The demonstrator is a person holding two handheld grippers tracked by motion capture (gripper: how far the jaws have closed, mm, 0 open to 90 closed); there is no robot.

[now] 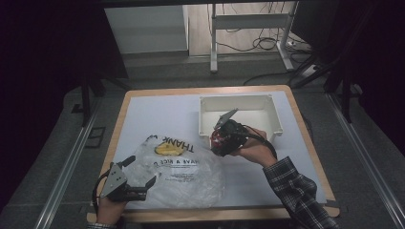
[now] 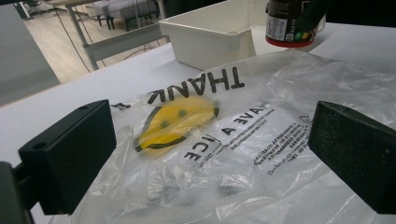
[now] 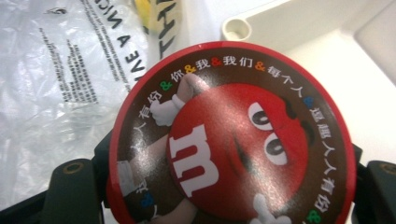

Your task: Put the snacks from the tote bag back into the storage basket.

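The candy jar (image 1: 220, 141), a round tub with a red rim and a cartoon lid, sits clamped between the jaws of the right hand-held gripper (image 1: 223, 138), held in the air just at the near left corner of the white bin (image 1: 274, 117) and beside the edge of the plastic bag (image 1: 184, 174). The left hand-held gripper (image 1: 138, 172) rests low at the bag's near left edge with its jaws apart and nothing between them, the thin film lying just ahead. The jar is smooth and round, so I judge it could twist or slip out of the grip if tilted. It could also clip the bin's wall on the way, or drag the loose bag across the table (image 1: 143, 112).
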